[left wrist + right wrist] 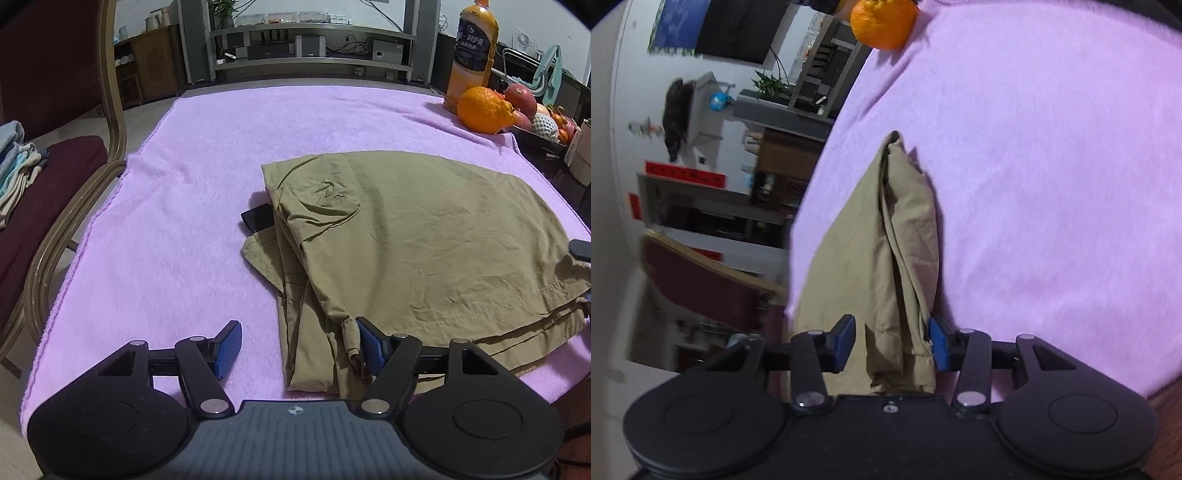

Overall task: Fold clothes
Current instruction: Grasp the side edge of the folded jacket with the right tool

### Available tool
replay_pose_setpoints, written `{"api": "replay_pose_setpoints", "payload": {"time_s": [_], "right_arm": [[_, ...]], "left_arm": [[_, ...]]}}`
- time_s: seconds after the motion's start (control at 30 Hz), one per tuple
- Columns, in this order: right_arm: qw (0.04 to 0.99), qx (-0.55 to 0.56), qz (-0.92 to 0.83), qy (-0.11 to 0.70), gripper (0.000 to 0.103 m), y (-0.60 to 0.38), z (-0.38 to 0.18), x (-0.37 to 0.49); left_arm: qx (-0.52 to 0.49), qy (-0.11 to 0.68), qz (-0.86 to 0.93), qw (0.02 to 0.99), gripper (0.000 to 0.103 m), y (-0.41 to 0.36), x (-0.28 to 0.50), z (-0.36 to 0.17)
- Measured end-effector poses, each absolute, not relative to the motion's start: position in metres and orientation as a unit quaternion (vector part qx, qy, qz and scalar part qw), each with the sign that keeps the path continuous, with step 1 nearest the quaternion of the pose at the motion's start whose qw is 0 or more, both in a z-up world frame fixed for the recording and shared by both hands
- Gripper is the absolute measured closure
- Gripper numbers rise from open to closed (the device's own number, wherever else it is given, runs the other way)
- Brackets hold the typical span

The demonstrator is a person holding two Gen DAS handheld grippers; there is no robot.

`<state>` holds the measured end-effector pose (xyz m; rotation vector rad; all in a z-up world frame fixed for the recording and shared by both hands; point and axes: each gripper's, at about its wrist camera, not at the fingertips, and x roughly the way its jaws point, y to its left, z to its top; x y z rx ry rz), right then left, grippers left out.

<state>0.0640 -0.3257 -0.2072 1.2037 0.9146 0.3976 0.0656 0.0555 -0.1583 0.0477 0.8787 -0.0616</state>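
The left gripper [299,345] stands wide open, low over the near edge of a pink towel [192,177]. Its left pad [229,349] hangs over bare towel; its right pad [371,349] lies against a folded edge of the khaki garment [424,236], but nothing is pinched between the two. The gripper tilts steeply down toward the table.

The garment lies on the towel, to the right of centre in the left view, folded over itself into a rounded, layered shape. Its top layer is fairly smooth with light creases and a stitched hem along the near side; bunched folds stack along its left edge. A small black object [256,218] pokes out from under that edge.

The right gripper [892,345] is partly open and rolled sideways, so the room looks tipped over in its view. A narrow bundle of folds [905,258] runs between its fingers. The right pad [938,347] touches the cloth; the left pad [844,343] stands clear of the bundle with a gap, over flatter cloth. It is not gripping.

An orange [484,110] sits at the towel's far right corner, beside a juice bottle [471,51] and a tray of fruit [543,118]. A chair [55,177] with stacked cloths [14,162] stands at the left.
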Motion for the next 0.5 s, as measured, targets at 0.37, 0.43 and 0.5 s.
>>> {"api": "replay_pose_setpoints", "payload": {"time_s": [0.37,0.43,0.5], "right_arm": [[0.715,0.493,0.159,0.469,0.040,-0.294,-0.203,0.065],[0.729,0.474,0.165,0.467,0.031,-0.282,-0.197,0.065],[0.732,0.475,0.165,0.459,0.026,-0.274,-0.193,0.066]], "left_arm": [[-0.006,0.429,-0.034,0.902,0.029,0.064,0.067,-0.161],[-0.008,0.430,-0.034,0.902,0.029,0.064,0.067,-0.161],[-0.008,0.430,-0.034,0.902,0.029,0.065,0.068,-0.161]]}}
